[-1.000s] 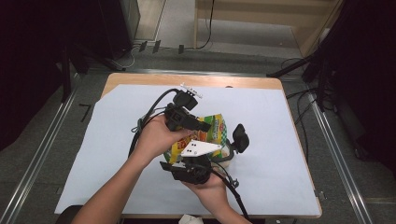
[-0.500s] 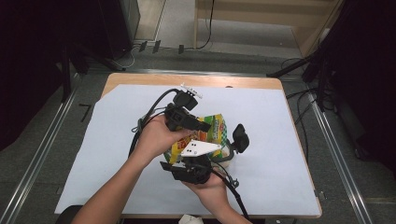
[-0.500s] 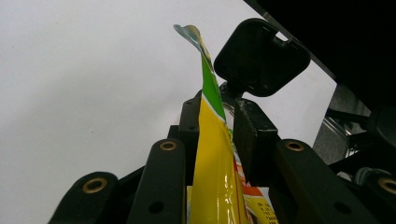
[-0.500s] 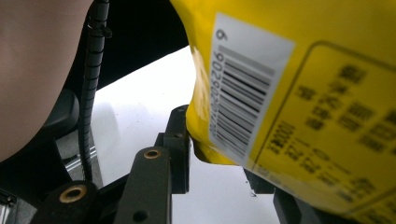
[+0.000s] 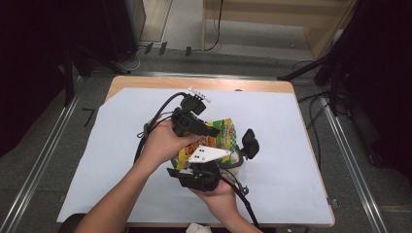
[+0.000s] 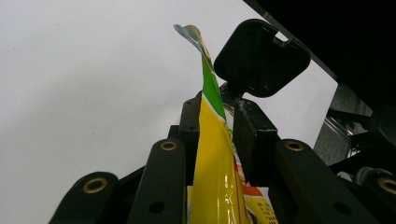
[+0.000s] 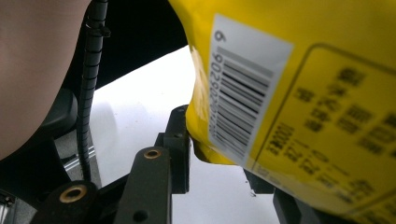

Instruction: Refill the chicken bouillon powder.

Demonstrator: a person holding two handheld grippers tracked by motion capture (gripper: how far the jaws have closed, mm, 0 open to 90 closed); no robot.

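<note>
While the yellow-green snack bag [image 5: 221,136] is clamped by both the left gripper [image 6: 217,126] and right gripper [image 7: 215,154], tearing seems underway; opposed pulling is needed next.

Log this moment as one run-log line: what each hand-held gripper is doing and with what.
left hand-held gripper: shut on snack bag edge | right hand-held gripper: shut on snack bag | bag: lifted over white sheet

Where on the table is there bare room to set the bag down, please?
The white sheet lies bare left of the arms, and again to the right, between the bag and the sheet's right edge. The far strip toward the wooden table edge is free too. The centre is crowded with hands, both grippers and cables.
</note>
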